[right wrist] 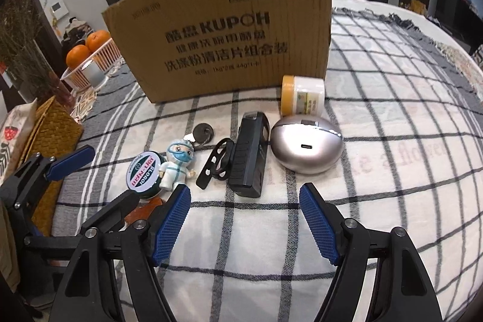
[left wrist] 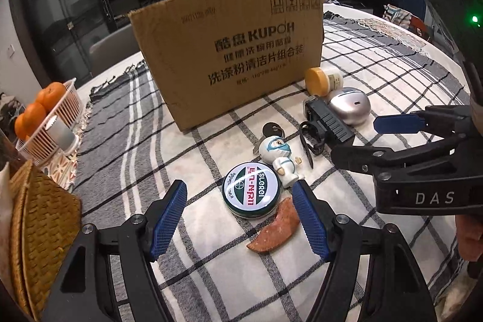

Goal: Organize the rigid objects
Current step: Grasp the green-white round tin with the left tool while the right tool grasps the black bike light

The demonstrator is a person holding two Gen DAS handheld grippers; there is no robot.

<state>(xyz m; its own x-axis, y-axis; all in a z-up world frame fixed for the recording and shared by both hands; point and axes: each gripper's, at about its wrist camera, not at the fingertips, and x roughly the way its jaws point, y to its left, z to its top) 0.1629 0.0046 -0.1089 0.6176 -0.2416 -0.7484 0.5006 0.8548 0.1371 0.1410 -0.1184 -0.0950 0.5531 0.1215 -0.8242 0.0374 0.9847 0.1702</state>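
Left wrist view: left gripper (left wrist: 240, 210), fingers wide and empty, poised low over the tin (left wrist: 251, 191); a brown wedge (left wrist: 273, 228) touches the tin's near edge, the figurine (left wrist: 279, 157) lies just beyond. Box (left wrist: 229, 50) stands behind on the bench (left wrist: 151, 110).

Right wrist view: right gripper (right wrist: 244, 219), fingers wide, holding nothing — the torch (right wrist: 250, 156) lies just ahead, with the silver case (right wrist: 306, 147) and jar (right wrist: 302, 95) beside it.

Step, by judgement: approach before the first pick. Next move calls for lowering and closing — the tin looks the nearest candidate.
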